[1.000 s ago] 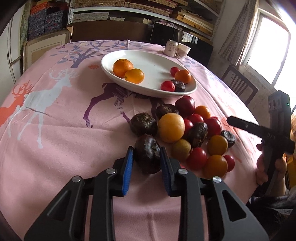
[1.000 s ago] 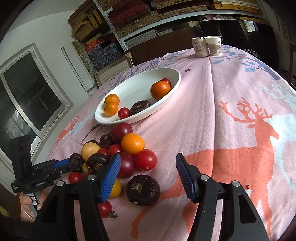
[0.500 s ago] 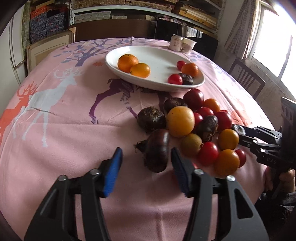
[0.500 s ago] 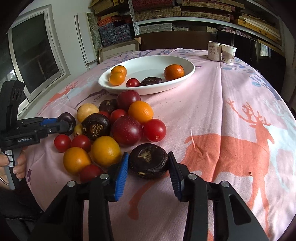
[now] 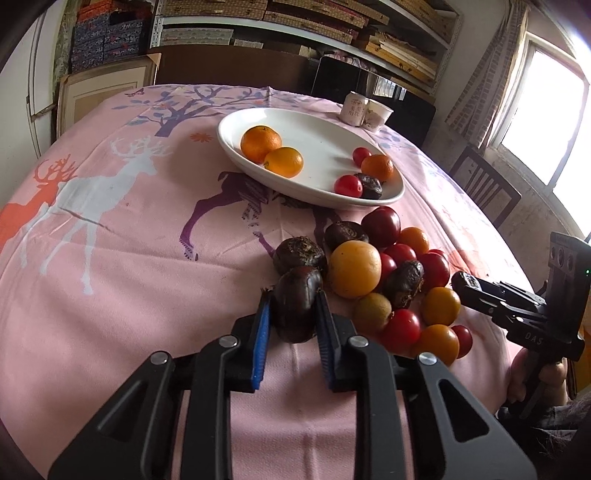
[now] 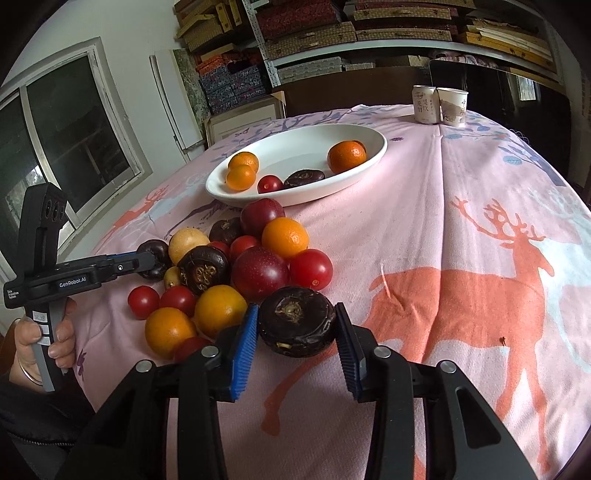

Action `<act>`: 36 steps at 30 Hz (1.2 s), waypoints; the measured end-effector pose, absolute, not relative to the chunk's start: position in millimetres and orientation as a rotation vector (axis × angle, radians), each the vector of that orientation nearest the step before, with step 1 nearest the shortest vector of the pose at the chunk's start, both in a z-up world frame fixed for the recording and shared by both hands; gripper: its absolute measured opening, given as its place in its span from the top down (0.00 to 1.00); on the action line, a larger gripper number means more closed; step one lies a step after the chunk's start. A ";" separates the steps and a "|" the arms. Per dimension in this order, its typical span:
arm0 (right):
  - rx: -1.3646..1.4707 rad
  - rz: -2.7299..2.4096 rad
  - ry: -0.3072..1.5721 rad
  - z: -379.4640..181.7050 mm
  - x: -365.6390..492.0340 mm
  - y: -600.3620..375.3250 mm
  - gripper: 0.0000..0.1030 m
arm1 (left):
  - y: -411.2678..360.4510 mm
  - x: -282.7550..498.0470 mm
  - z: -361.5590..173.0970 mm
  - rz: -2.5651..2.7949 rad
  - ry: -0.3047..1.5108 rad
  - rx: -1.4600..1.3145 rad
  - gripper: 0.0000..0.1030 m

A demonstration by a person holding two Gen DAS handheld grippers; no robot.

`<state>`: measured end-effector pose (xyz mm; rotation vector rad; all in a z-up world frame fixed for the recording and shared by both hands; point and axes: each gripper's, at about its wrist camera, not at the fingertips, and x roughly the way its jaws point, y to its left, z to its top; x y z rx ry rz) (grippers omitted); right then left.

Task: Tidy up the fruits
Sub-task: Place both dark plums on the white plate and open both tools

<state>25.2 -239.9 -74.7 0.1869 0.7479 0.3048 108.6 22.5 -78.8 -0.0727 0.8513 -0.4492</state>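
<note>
I count six fruits on the white plate (image 5: 236,147) at 12 o'clock — the heap remains; left gripper (image 5: 291,314) and right gripper (image 6: 293,328) each clamp a water chestnut (image 5: 295,308).

Home dining room: tablecloth (image 6: 480,221) (deer print), chair (image 5: 484,188), stacked shelves (image 6: 369,33).

1. "GenRobot.AI" in white on the black body of the left tongs (image 6: 149,260), left edge of right wrist view.
2. Small white print beside it, looks like "Data Acquisition System", barely legible.
3. "DAS" on the right tongs (image 5: 466,282) body, right edge of left wrist view.
4. Can (image 6: 424,103), upper right: red Chinese characters, unreadable.
</note>
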 end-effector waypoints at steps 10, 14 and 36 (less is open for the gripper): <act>0.239 0.341 0.702 -33.1 38.7 -247.1 0.60 | 31.6 113.4 -46.5 -0.455 0.756 -0.108 0.78; 0.247 0.345 0.690 -12.4 68.3 -245.0 0.60 | 16.7 137.9 -31.8 -0.480 0.736 -0.092 0.78; 0.325 0.272 0.737 -32.1 105.2 -257.2 0.39 | -7.8 148.1 -26.3 -0.491 0.735 0.043 0.32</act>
